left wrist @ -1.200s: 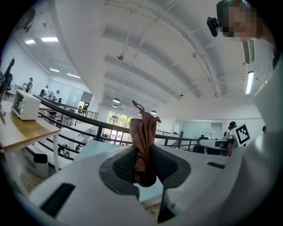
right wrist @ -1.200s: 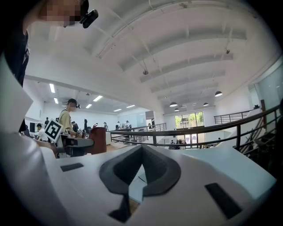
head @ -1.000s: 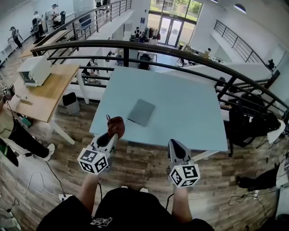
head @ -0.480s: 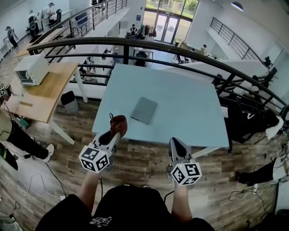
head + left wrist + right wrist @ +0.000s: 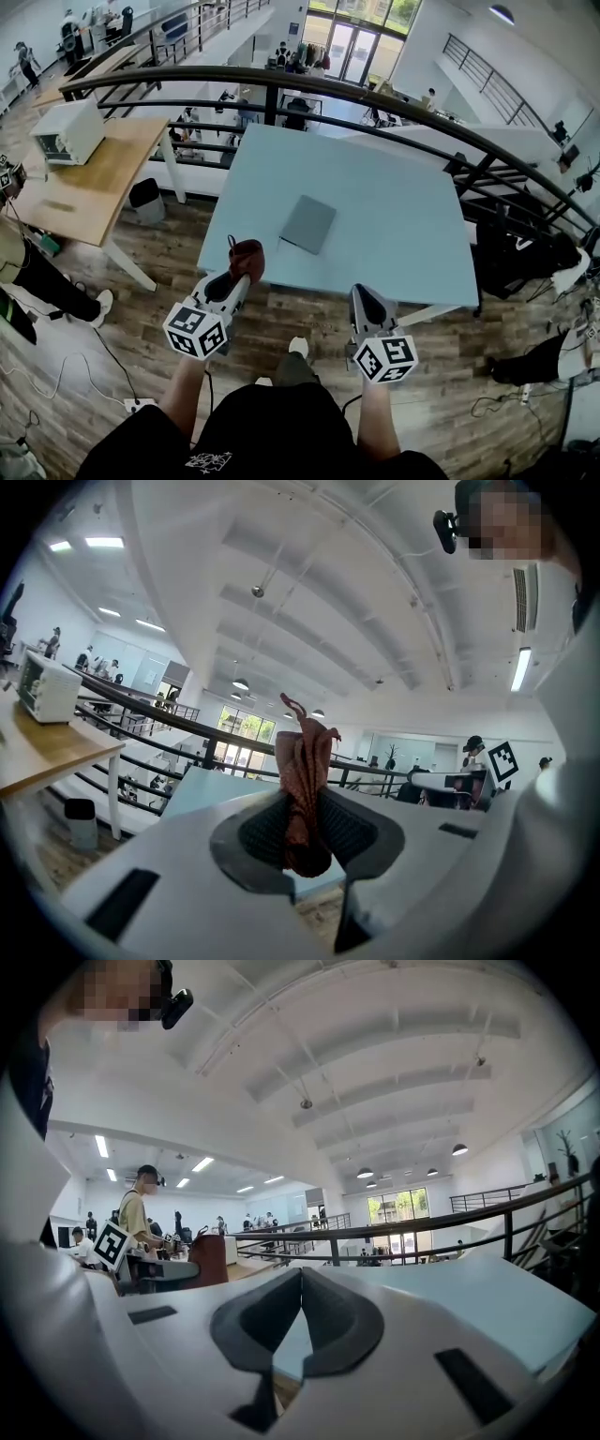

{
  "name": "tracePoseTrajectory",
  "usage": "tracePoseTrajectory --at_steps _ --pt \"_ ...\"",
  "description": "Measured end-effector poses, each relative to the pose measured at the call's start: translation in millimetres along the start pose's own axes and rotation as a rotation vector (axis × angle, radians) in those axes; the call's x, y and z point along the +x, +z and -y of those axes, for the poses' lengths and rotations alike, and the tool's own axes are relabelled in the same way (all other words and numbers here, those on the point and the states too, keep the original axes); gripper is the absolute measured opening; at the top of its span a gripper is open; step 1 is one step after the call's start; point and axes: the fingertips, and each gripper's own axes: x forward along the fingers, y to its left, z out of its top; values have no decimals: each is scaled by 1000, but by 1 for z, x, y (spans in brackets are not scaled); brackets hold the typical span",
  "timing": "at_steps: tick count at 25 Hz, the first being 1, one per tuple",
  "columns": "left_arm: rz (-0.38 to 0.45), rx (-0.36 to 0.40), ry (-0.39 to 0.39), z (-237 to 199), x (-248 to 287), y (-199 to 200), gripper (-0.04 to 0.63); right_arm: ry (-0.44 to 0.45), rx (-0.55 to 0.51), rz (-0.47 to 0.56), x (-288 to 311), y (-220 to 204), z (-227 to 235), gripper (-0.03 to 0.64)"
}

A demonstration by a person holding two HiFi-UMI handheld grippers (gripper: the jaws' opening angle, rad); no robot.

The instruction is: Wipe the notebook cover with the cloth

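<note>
notebook (image 5: 308, 224) on table (image 5: 403, 234) | cloth (image 5: 247, 254) in left tongs (image 5: 242, 268), near-left of notebook | right tongs (image 5: 365, 298) near-right

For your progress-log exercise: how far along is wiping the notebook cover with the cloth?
Done: the cloth is clamped in the left gripper. In hand: it hovers at the near edge of the table, short of the notebook. Left: reaching the cover and wiping it.

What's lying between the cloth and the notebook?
Nothing: in the head view, only bare table separates the cloth from the notebook.
</note>
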Motion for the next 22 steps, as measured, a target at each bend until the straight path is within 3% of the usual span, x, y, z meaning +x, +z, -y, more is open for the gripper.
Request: tracePoseTrajectory --at_steps 9,22 --pt "-11 -8 31 -21 17 -8 89 44 27 -17 41 -12 10 6" --pt "-41 17 56 -43 126 9 91 65 49 -38 123 -4 93 6"
